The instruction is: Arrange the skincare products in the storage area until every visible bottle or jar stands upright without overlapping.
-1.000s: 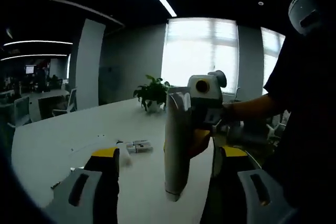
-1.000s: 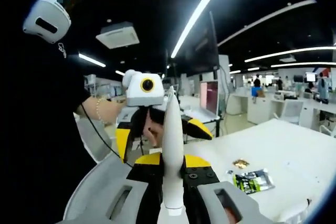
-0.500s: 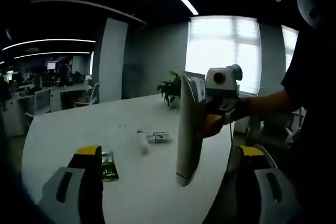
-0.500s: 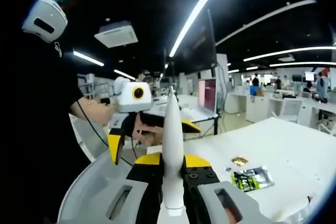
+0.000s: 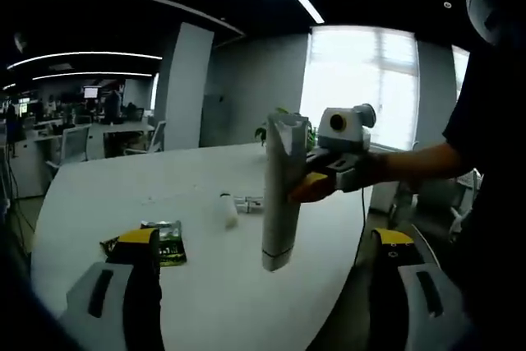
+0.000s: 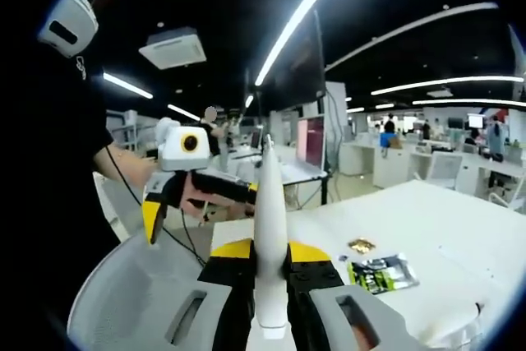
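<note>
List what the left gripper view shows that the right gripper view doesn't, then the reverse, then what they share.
Left gripper view: the bright window, a potted plant partly behind the tube, a small white bottle lying on the table, and the tube's full length, cap end down.

Right gripper view: a red-lit monitor, distant office desks, and a small gold item on the table.

Both: the white tube clamped in the right gripper, the left gripper, the green sachet and the white table.

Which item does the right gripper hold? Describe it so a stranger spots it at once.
Start at the white table; above its near edge the right gripper is shut on a tall white tube, crimped end up and cap down. Unlike the small white bottle lying on the table and the flat green sachet, it hangs in the air.
</note>
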A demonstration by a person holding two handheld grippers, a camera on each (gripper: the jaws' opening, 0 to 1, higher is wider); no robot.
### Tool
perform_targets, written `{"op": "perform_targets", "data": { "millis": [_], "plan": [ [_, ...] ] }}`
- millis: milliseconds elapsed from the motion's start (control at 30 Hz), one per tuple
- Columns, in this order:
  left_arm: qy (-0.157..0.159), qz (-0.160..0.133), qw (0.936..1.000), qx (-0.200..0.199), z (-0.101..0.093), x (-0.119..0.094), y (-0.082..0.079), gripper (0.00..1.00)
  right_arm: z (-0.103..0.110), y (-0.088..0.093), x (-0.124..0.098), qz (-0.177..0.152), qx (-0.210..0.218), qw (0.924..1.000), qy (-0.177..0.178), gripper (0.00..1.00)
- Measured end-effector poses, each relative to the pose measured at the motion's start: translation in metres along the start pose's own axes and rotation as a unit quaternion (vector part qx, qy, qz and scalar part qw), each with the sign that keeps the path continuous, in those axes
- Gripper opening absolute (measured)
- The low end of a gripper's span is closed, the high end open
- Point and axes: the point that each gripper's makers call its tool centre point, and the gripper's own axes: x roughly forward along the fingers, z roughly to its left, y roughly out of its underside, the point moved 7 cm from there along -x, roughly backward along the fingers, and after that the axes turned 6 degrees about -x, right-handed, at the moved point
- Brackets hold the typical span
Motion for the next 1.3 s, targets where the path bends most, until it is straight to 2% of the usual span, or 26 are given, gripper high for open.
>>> {"op": "perform_targets", "data": {
  "millis": [233,400,533,733,1033,1300],
  "plan": [
    [-0.024,-0.008,0.9996,-0.014,0.002,-0.012,0.010,0.99,-0.011,0.015,0.003,-0.004,0.004,0.9999,0.011,0.04],
    [-0.034,0.006,0.9990,-0.029,0.009,-0.018,0.026,0.99,-0.018,0.023,0.004,-0.002,0.006,0.9998,0.021,0.04],
    [-0.041,-0.001,0.9985,-0.036,0.012,-0.021,0.026,0.99,-0.027,0.029,0.006,-0.002,0.006,0.9996,0.027,0.04],
    [-0.046,0.002,0.9984,-0.034,0.020,-0.024,0.028,0.99,-0.041,0.037,0.008,0.001,0.003,0.9994,0.035,0.04],
    [-0.050,0.008,0.9979,-0.041,0.027,-0.020,0.036,0.99,-0.057,0.054,0.005,-0.002,0.001,0.9985,0.055,0.04],
    [-0.044,0.014,0.9978,-0.047,0.034,-0.007,0.043,0.98,-0.068,0.070,0.005,-0.002,0.001,0.9978,0.066,0.04]
  ]
}}
